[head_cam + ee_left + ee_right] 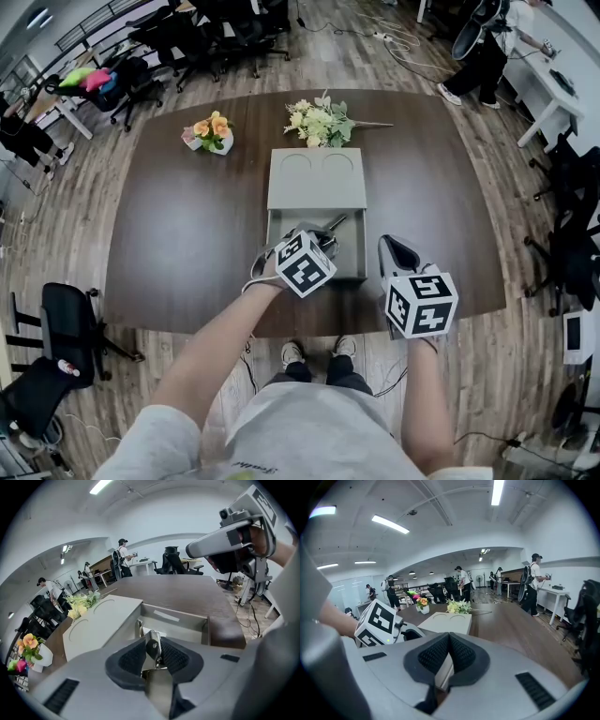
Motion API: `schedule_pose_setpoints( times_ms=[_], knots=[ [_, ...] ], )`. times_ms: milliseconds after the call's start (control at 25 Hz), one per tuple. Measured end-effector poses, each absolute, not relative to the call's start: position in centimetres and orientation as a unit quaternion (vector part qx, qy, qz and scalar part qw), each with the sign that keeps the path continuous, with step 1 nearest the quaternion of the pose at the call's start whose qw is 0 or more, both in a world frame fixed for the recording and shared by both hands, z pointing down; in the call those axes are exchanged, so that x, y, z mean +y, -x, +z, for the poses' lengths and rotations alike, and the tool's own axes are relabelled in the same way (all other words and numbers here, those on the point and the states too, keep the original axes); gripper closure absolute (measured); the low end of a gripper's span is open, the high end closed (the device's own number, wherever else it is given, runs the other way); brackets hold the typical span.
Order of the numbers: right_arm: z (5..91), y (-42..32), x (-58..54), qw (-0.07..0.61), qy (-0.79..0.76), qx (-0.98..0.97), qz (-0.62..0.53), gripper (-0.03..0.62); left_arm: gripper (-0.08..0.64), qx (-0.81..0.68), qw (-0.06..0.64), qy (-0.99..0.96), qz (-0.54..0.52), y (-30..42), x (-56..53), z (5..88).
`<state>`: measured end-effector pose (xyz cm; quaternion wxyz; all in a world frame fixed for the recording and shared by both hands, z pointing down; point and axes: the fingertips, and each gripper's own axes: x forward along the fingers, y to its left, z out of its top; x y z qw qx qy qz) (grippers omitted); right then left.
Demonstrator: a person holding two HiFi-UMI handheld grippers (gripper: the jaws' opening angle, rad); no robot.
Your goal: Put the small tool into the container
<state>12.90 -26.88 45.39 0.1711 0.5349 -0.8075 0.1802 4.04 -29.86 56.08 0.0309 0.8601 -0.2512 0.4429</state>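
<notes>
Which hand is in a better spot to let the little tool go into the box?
Left. The left gripper has the small tool between its fingers, above the open container. The right gripper is shut and empty, off beside it.

I wore a pale grey T-shirt [319,436] with short sleeves, dark trousers [323,372] and white shoes [292,353]. My left gripper [323,242] and right gripper [398,251] were a matched pair — smooth light grey shells, broad and rounded, each with a dark slotted vent [61,695] on either side of the nose. The pads [129,658] were black, covered in a fine crosshatch texture and set in a thick black rim. Each gripper carried a white cube [420,302] printed with black square markers on every face I could see — the left one's cube also showed a tiny green light [387,641].
</notes>
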Motion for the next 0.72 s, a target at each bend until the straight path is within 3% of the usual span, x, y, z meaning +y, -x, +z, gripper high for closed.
schedule_pose_setpoints(
  times_ms=[720],
  knots=[
    [45.63, -12.89, -26.59, 0.171, -0.530, -0.809, 0.185, 0.588, 0.442, -0.260, 0.061, -0.869, 0.416, -4.11, -29.29, 56.03]
  ],
)
